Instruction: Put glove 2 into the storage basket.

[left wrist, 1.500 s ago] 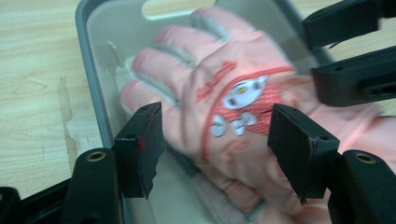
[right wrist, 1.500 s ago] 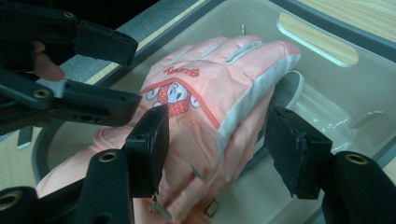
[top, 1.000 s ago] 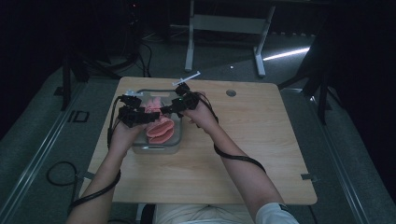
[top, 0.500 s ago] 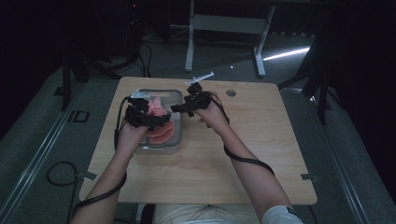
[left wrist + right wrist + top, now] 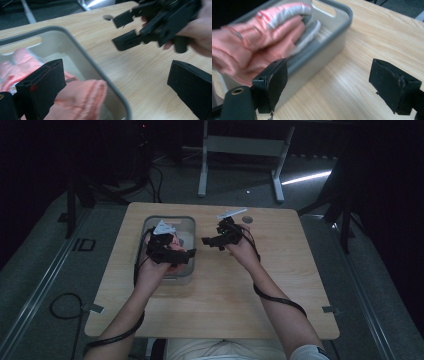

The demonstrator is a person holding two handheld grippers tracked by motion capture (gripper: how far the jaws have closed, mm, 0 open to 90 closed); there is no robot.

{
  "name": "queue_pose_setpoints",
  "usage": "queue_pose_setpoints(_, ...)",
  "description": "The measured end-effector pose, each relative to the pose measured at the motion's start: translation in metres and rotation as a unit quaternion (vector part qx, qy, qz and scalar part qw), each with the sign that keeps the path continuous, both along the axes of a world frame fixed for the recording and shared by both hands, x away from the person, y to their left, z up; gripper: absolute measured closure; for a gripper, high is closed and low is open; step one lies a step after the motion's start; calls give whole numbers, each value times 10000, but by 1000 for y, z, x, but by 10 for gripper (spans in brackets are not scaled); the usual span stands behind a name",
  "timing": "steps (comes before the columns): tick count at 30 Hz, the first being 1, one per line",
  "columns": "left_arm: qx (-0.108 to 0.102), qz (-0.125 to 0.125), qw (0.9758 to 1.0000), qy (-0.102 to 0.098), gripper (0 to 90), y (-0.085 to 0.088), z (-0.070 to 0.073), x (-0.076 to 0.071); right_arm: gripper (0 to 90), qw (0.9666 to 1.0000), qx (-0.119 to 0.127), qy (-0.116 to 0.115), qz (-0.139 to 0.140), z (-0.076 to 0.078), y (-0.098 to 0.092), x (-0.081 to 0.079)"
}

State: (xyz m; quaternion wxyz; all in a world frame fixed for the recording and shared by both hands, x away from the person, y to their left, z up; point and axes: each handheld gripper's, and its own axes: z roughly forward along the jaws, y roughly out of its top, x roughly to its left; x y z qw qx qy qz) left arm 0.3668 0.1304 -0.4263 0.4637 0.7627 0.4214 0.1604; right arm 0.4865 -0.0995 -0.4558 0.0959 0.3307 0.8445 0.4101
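Pink glove [image 5: 262,32] sits in the grey tub [image 5: 186,222], under the left hand-held gripper [image 5: 172,254]; both hand-held grippers released, right one [image 5: 212,241] off beside it.

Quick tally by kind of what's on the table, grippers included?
Pink gloves: 1 visible for sure; the heap may hold more
Grey bin: 1
Grippers: 2, left gripper and right gripper, both open
Total: 4

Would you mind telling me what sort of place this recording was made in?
Probably a lab or studio recording bay, not a home: a lone light wooden table stands on grey carpet, cables trail across the dark floor, and a white metal stand frame sits behind in an otherwise unlit room.
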Motion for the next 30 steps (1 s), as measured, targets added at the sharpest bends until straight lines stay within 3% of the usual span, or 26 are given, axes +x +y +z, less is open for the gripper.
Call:
queue_pose_setpoints(6,90,-269,9996,8,11,-15,-3,-7,143,9999,-93,32,-35,-12,-12,-3)
queue_pose_setpoints(19,56,-840,9964,-116,10,-49,-14,-38,140,9994,-216,-105,-235,-42,-41,-11)
queue_pose_setpoints(30,-44,-1186,9929,-45,10,-66,-42,-55,139,9989,-153,-179,-413,-58,-58,-16)
